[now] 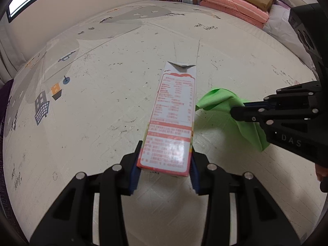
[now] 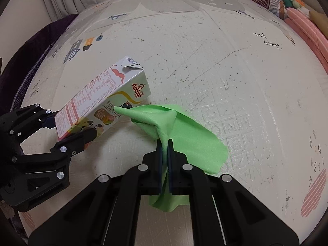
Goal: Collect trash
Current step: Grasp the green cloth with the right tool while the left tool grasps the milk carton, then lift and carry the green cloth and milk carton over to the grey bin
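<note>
Clamped between the left gripper point(image 1: 166, 160) jaws, a milk carton point(image 1: 174, 119) juts forward; beside it, the right gripper point(image 2: 165, 143) pinches a green cloth point(image 2: 184, 135), seemingly lifted.

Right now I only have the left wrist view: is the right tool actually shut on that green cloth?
Observer: Yes. The right tool pinches a fold of the green cloth between both pads.
Operator: Any cloth loose?
Observer: Yes. One flap spreads rightward over the mat, and more trails back past the pads toward the camera.
Operator: What's on the carton side I can't see?
Observer: The carton, clamped in the left tool, shows an Anchor logo, and a cloth corner overlaps that face in the picture.
</note>
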`<action>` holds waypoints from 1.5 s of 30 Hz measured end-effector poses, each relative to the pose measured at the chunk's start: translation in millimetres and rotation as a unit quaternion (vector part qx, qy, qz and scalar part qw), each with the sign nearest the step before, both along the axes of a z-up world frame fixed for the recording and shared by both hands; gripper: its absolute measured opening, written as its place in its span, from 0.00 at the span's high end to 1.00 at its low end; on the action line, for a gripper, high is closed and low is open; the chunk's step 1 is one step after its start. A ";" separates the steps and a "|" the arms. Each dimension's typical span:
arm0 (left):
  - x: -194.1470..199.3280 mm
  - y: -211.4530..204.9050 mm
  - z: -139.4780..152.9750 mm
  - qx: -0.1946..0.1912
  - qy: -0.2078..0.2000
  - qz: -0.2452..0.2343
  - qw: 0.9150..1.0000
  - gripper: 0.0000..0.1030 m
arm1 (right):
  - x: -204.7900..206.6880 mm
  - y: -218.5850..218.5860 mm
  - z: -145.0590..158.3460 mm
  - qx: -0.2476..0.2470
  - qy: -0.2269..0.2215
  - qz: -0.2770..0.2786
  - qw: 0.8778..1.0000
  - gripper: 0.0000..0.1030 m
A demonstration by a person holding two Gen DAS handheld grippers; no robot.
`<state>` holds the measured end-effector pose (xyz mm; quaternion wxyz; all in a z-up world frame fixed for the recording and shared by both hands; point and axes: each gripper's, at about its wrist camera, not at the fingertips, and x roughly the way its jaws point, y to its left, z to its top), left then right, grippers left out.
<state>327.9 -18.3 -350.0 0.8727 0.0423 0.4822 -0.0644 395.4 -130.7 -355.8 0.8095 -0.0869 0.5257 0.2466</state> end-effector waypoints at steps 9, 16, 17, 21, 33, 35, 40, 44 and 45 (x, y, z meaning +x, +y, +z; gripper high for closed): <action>-46.4 10.3 20.2 0.004 0.004 0.038 0.999 0.61 | -41.9 4.5 20.9 0.015 0.007 0.002 1.000 0.96; -95.2 25.5 40.7 0.005 0.008 0.067 0.998 0.61 | -87.4 -0.7 41.6 0.022 0.007 -0.004 1.000 0.96; -101.8 25.9 44.2 0.006 0.007 0.067 0.998 0.61 | -95.1 -1.8 44.7 0.023 0.007 -0.006 1.000 0.96; -130.2 23.1 59.7 0.016 -0.001 0.065 0.998 0.61 | -126.9 -8.2 54.9 0.030 0.008 -0.017 0.999 0.96; -192.1 -16.6 93.1 0.027 -0.003 0.019 0.999 0.61 | -219.8 -60.4 86.7 0.047 0.017 -0.087 0.995 0.96; -199.6 -32.1 98.5 0.034 -0.008 0.000 0.999 0.61 | -234.1 -74.9 93.1 0.047 0.014 -0.102 0.994 0.96; -212.8 -81.2 106.3 0.028 -0.015 -0.054 0.998 0.61 | -267.8 -123.6 100.3 0.043 0.010 -0.150 0.988 0.96; -223.0 -129.8 104.9 0.019 -0.015 -0.099 0.995 0.61 | -295.7 -175.7 97.9 0.042 0.012 -0.206 0.978 0.96; -225.8 -142.3 104.3 0.017 -0.015 -0.109 0.994 0.61 | -306.1 -190.6 97.3 0.042 0.012 -0.219 0.975 0.96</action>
